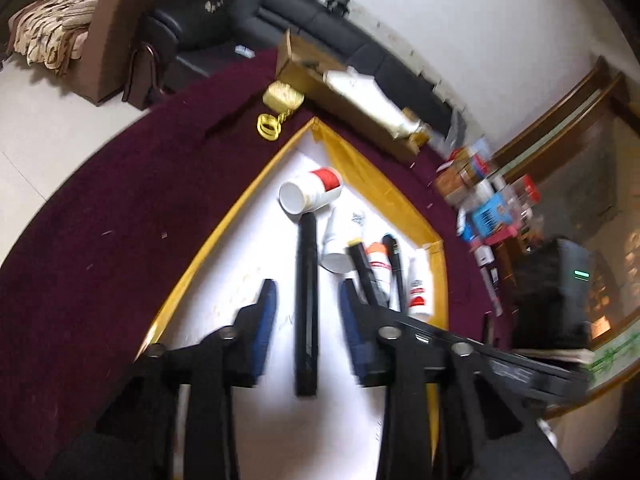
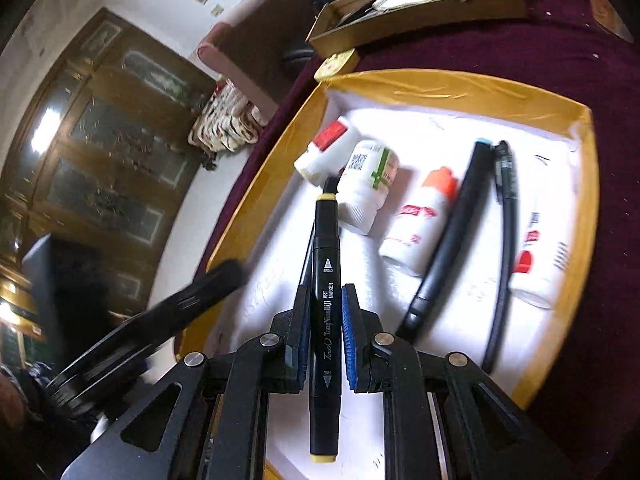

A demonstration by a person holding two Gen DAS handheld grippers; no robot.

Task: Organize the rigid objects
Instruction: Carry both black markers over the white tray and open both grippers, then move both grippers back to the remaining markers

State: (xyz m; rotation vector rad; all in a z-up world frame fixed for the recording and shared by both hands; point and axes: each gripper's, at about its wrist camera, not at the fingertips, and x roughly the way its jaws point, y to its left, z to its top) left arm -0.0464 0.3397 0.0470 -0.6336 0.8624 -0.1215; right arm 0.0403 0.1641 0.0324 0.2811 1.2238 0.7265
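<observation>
A shallow white tray with a yellow taped rim (image 1: 224, 224) (image 2: 440, 84) lies on a maroon cloth. In it lie several white bottles (image 1: 312, 192) (image 2: 366, 186), black pens (image 2: 452, 232) and a black art marker (image 1: 306, 304) (image 2: 326, 300). My left gripper (image 1: 308, 300) is open, its blue-padded fingers either side of the marker lying on the tray. In the right wrist view the right gripper (image 2: 326, 300) has its pads against the same marker, with a slim gap on the right side. The left gripper's body (image 2: 168, 312) shows at the left.
A brown cardboard box (image 1: 352, 108) (image 2: 420, 12) with papers stands beyond the tray. Gold trinkets (image 1: 280, 100) lie by the tray's corner. Packets and small boxes (image 1: 484, 200) crowd the table's right edge. A black sofa (image 1: 280, 12) and a wooden cabinet (image 2: 104, 152) lie beyond.
</observation>
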